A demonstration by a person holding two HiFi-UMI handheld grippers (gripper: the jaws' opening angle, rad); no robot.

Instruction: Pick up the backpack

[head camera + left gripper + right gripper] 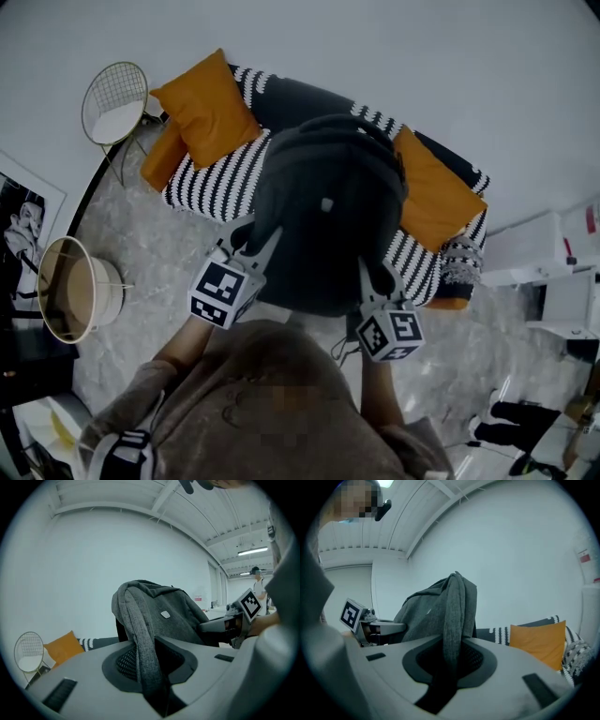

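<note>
A dark grey backpack (323, 220) hangs in the air above the striped sofa, held up by its two shoulder straps. My left gripper (251, 246) is shut on the left strap (140, 644), which runs down between its jaws. My right gripper (375, 281) is shut on the right strap (452, 625) in the same way. In the left gripper view the backpack (164, 616) fills the middle, with the right gripper's marker cube (251, 604) beyond it. In the right gripper view the backpack (429, 613) hangs just ahead, and the left gripper's cube (350, 614) shows at left.
A black-and-white striped sofa (216, 178) with orange cushions (206, 105) lies under the backpack. A wire chair (114, 103) stands at the sofa's left end, and a round lamp shade (67, 289) sits at left. White boxes (544, 258) stand at right on the marble floor.
</note>
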